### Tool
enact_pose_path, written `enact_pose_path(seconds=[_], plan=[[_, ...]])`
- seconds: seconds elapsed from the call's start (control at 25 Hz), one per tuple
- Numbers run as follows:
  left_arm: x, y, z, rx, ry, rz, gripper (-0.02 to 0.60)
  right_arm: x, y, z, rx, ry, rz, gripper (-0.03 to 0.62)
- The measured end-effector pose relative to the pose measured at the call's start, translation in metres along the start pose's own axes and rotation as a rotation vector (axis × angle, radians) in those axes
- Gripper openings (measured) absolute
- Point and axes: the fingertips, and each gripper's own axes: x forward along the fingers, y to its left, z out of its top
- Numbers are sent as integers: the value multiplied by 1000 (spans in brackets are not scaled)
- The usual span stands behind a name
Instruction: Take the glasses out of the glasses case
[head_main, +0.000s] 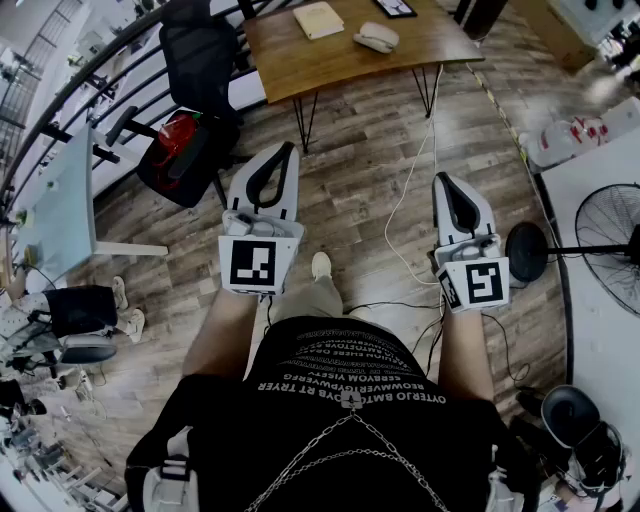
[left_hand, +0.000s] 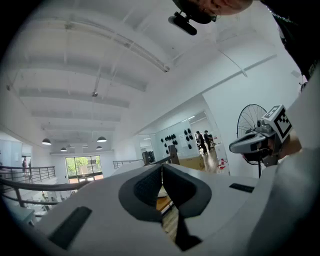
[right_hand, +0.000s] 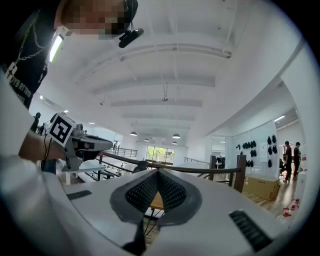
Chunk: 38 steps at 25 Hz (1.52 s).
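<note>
Two closed, empty sets of jaws: left gripper (head_main: 289, 150) and right gripper (head_main: 443, 180) level

Glasses case (head_main: 377, 37) on table (head_main: 300, 65), right of notebook (head_main: 318, 19); chair (head_main: 200, 60) left

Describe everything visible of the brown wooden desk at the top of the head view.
The brown wooden desk has a warm-toned top borne on thin black metal hairpin legs. It stands upright on the plank floor, ahead of the person. On it lie a tan booklet, a pale rounded case and a dark flat item at the far edge. A black office chair stands beside its left end.
</note>
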Motion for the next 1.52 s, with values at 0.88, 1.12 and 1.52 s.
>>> enact_pose_path(seconds=[0.88, 1.12, 1.52], plan=[[101, 40, -31, -105, 34, -118, 29, 87, -12, -29, 44, 106, -52, 26], [106, 44, -36, -92, 34, -183, 29, 103, -8, -24, 57, 109, -48, 140], [105, 52, -74, -116, 98, -282, 29, 118, 21, -27, 167, 135, -51, 157]])
